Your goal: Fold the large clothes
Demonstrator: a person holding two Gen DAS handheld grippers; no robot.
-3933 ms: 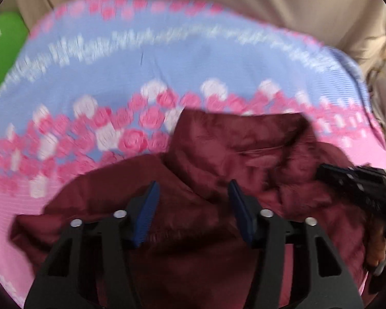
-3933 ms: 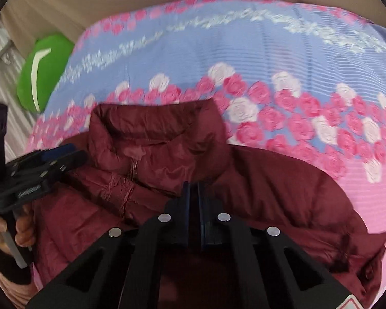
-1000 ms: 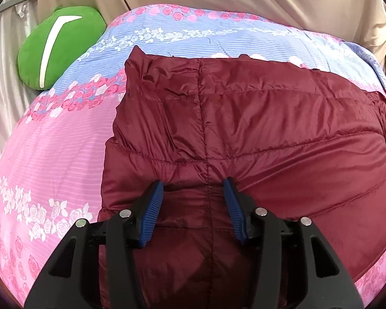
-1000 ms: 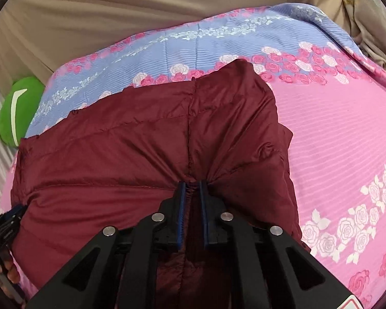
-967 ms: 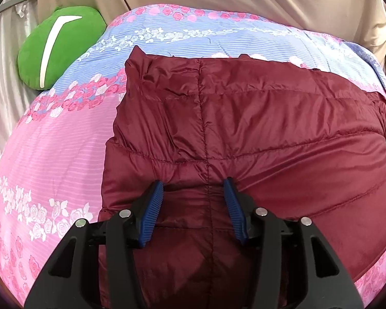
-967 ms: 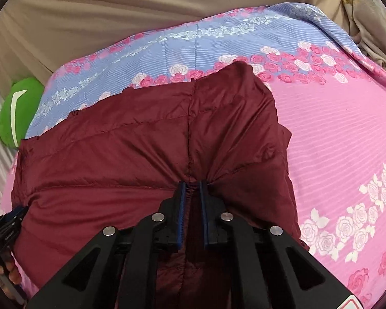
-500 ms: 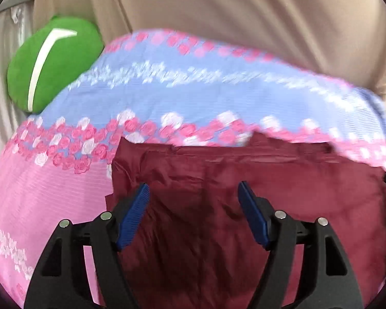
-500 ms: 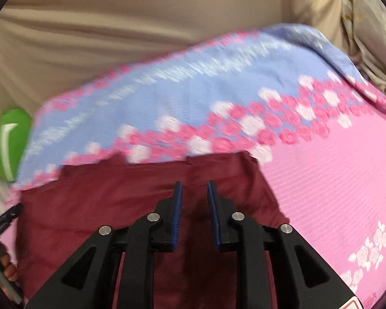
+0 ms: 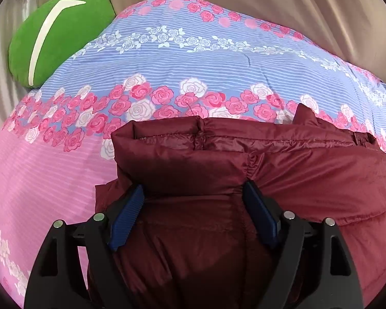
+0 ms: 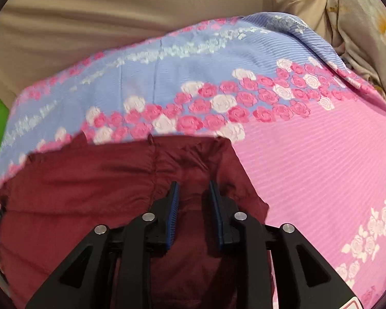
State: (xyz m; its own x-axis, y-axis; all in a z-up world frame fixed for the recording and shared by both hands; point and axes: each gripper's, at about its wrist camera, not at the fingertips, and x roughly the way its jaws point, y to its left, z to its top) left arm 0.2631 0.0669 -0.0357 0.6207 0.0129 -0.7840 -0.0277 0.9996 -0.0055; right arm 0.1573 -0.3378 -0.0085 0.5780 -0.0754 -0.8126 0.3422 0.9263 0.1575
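Both tongs are seen nearest the cameras, each pointed down at a maroon puffer jacket [image 9: 244, 175] laid on a bed. On the left gripper [image 9: 193, 193] the blue pads are spread wide, having just been opening; padded fabric bulges up between them, and the right pad may brush it, but nothing is clamped. On the right gripper [image 10: 194, 188] the pads are parted by a narrow gap, having opened a little, and the jacket lies under that gap without being pinched. Just beyond the tongs, the jacket is shown doubled over on itself, with a thick rolled edge running left to right and a small point of fabric poking up at its far right. The fold is judged to be laid down and released by both tongs; further folds or some smoothing may remain, though this cannot be confirmed. Farther off, a floral bedspread [image 9: 167, 59] in pink and blue bands is spread beneath the jacket. At the far left a green cushion [image 9: 56, 33] is tucked against a beige curtain [image 10: 90, 13]. The near part of the jacket is hidden behind the gripper bodies, its sleeves and collar cannot be made out, and the right view is slightly blurred.
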